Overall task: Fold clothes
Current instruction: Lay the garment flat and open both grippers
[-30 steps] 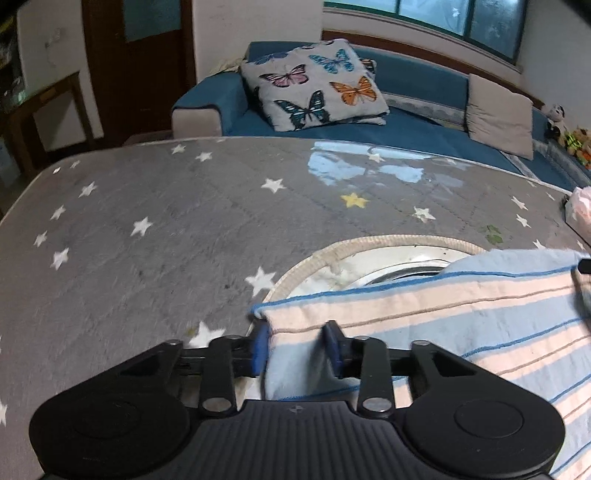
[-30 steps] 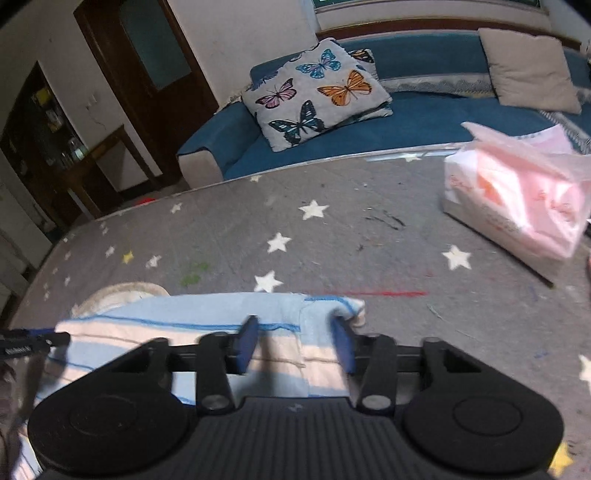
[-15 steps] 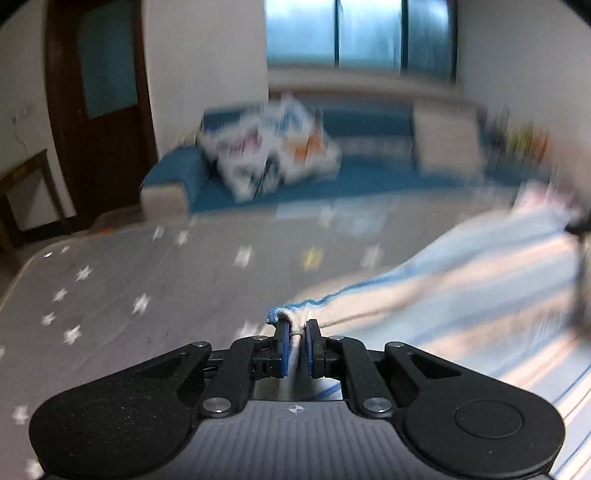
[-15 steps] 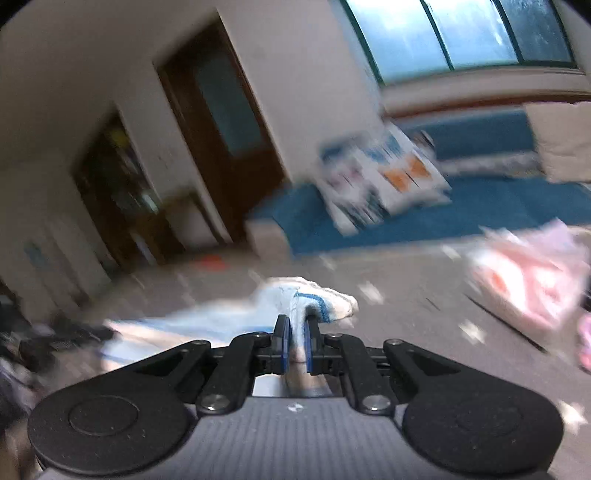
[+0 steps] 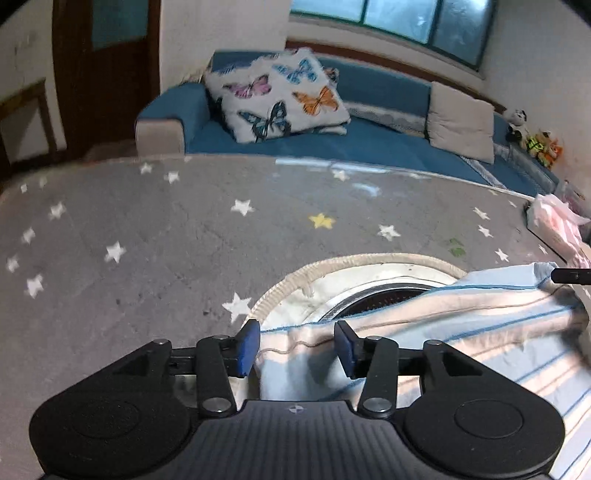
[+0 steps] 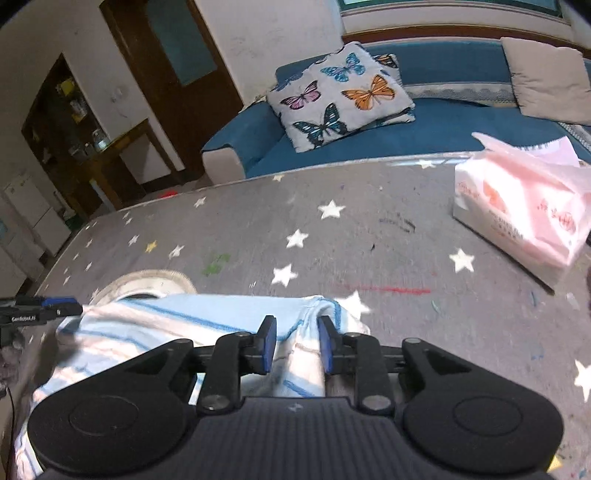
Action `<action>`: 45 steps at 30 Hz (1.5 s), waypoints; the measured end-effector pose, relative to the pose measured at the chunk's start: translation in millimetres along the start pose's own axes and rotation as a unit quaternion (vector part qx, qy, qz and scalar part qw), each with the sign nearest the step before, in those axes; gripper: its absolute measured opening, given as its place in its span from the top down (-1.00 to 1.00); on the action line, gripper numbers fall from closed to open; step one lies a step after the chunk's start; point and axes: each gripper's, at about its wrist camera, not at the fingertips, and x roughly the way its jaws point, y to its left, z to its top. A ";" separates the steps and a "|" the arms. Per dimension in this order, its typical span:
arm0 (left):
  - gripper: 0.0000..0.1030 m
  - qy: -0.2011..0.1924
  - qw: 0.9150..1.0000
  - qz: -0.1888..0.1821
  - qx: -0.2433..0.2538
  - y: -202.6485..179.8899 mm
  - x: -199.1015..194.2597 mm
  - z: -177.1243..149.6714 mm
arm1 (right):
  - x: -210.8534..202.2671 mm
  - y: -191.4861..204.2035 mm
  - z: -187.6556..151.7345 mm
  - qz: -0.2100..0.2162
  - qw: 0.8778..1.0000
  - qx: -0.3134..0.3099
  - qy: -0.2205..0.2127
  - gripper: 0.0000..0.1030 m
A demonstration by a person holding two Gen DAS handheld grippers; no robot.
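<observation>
Grey starred bench, striped cloth lengthwise left-right at lower frame, both tools parted around its corners, tissue pack at right

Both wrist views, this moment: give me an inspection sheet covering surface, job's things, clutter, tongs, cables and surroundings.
Surface: grey star-print cover, scuffed, with pen marks and a red streak.
Job's things: striped cloth lying over a round insert in the surface; one corner sits between each pair of tongs.
Clutter: pink tissue pack at the right side of the surface.
Tongs: left tongs open, cloth between the fingers; right tongs open, cloth between the fingers.
Cables: thin dark cable at the left edge of the right view.
Surroundings: blue sofa, butterfly pillow, beige cushion, wooden door, window.
</observation>
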 end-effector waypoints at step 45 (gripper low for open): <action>0.78 -0.103 0.987 -0.099 -0.071 24.0 -9.2 24.8 | 19.6 13.4 7.5 -0.043 0.999 -0.017 -0.014 0.13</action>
